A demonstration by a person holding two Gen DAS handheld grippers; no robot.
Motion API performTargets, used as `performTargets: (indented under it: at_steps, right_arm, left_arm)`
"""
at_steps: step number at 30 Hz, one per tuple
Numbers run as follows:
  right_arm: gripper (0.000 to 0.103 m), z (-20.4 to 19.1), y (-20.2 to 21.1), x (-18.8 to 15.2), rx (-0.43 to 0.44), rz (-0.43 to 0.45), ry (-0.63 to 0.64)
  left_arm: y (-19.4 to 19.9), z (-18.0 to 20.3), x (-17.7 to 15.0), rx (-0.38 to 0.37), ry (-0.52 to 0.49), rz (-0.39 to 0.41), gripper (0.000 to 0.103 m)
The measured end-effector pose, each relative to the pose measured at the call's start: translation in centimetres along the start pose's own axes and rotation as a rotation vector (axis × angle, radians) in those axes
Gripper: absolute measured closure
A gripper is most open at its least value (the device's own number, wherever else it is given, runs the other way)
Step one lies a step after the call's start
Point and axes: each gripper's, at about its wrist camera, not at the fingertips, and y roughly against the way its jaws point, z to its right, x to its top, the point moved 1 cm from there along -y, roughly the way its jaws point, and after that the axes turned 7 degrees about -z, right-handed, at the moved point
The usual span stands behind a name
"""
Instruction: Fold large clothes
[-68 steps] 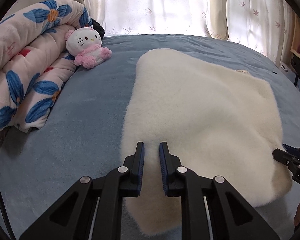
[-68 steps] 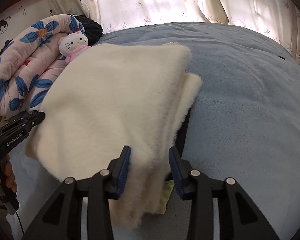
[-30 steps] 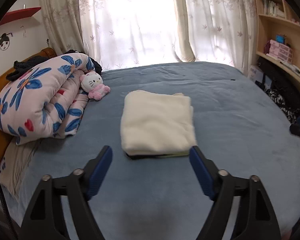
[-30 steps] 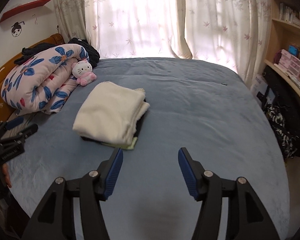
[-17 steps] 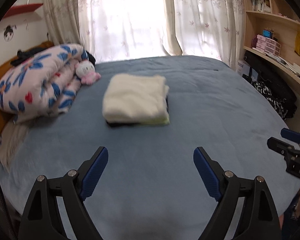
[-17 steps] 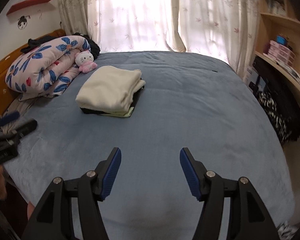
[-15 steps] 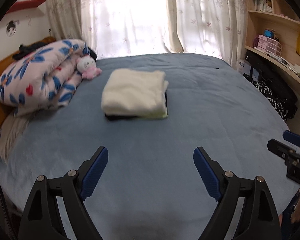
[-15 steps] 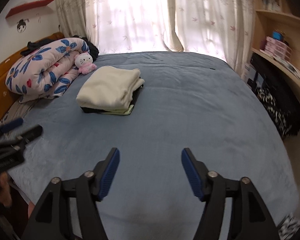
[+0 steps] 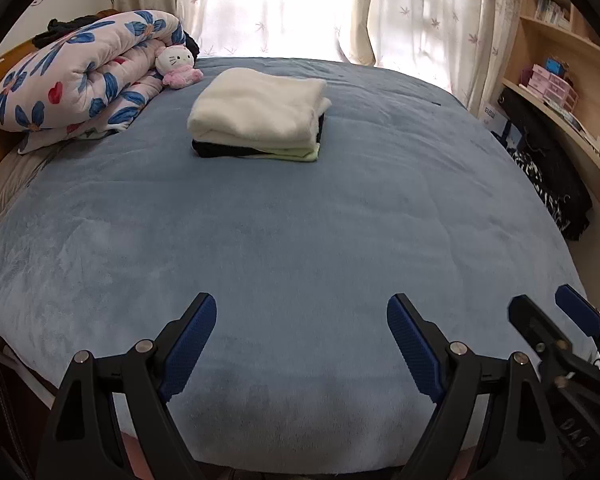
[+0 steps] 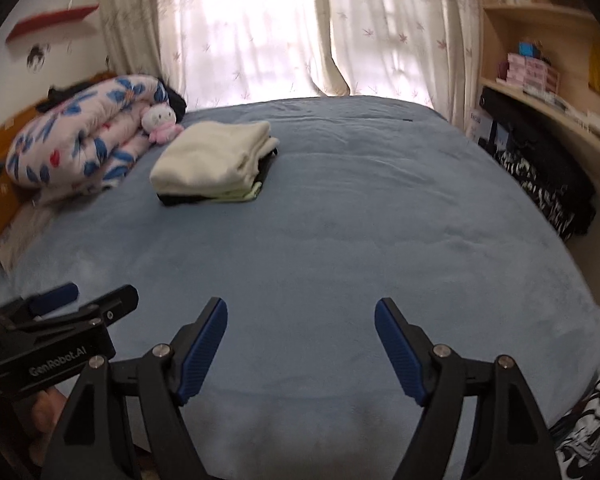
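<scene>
**A:** What did the nearest part of each view show?

**B:** The left gripper (image 9: 302,320) pointed down and forward over the near edge of the bed (image 9: 300,240). Its jaws stood wide apart with only blue cover between them, and held nothing. The right gripper (image 10: 300,322) was posed alike, a little less spread and equally empty. Each appeared at the margin of the other's view, side by side above the bed edge.

**A:** And the hands themselves?

**B:** Only a few fingers (image 10: 44,416) showed, wrapped beneath the left gripper's body at the lower left of the right wrist view. The rest of that hand was cut off by the frame.

**A:** Where did the clothing lie?

**B:** The stack of folded clothes (image 9: 260,112) rested toward the far left of the bed, well apart from both grippers. A cream fleece piece lay on top; a dark layer and a pale green layer showed only as edges underneath.

**A:** What lay beyond it?

**B:** A rolled floral quilt (image 9: 80,80) with a plush toy (image 9: 176,66) against it, then curtains (image 9: 300,0) and shelves (image 9: 560,60) at right. The right wrist view was blurred, so the shelf contents could not be made out.
</scene>
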Motion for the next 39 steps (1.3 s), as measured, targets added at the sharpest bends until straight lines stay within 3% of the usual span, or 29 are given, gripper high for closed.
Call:
performTargets:
  at_steps: [16,39]
  right_arm:
    - [0.026,0.4,-2.2,-2.1,0.038,-0.091,-0.040]
    - [0.026,0.5,-1.5,-2.4,0.014,-0.065,-0.042]
  left_arm:
    - [-1.6,0.2,-1.8,0.028,-0.034,-0.059,0.017]
    - [-2.1,1.0,-2.1,0.002,-0.046,-0.047,0.017]
